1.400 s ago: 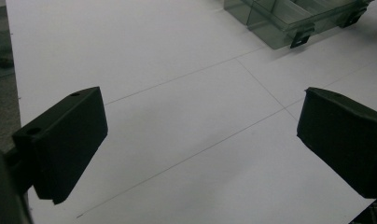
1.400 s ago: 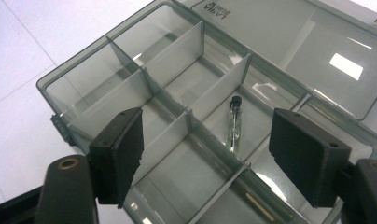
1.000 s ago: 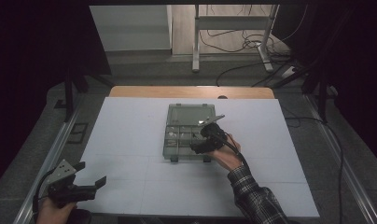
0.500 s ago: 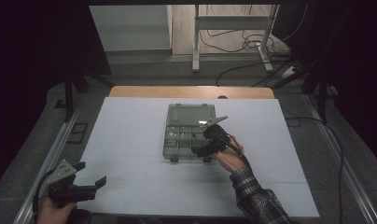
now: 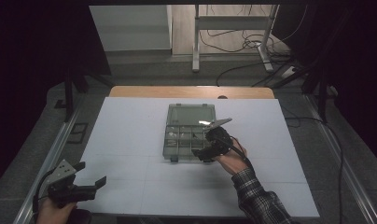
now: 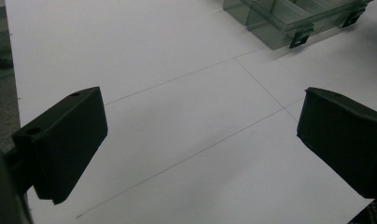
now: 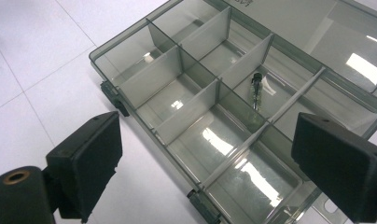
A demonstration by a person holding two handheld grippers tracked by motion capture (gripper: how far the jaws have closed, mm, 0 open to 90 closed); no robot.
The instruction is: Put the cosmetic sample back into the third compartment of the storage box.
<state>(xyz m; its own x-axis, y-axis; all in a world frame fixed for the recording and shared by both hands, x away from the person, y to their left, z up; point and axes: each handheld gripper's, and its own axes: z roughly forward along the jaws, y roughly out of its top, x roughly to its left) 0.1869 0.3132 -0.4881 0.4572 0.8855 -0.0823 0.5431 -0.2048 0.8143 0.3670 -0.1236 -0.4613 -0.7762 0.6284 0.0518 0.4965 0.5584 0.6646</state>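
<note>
A clear grey compartment box (image 5: pixel 166 148) lies open in the middle of the white table, its lid flat behind it. One compartment holds a small dark pin-like part (image 7: pixel 256 89). My right gripper (image 5: pixel 204 145) hovers over the box's front right corner. Its jaws have just been opening and stand wide, with nothing gripped between them (image 7: pixel 210 144). The box's dividers (image 7: pixel 149 79) show below and ahead of it. My left gripper (image 5: pixel 89 173) rests open at the table's front left corner, over bare table (image 6: pixel 200 140), with the box's front edge (image 6: pixel 280 35) far ahead.
The table (image 5: pixel 130 121) is a white sheet with thin grid lines, edged by metal rails (image 5: pixel 51 158) at the sides. Behind it, cables (image 5: pixel 242 44) and a desk frame stand on the floor.
My right gripper has shifted slightly toward the box's front edge. The left gripper has stayed in place.
</note>
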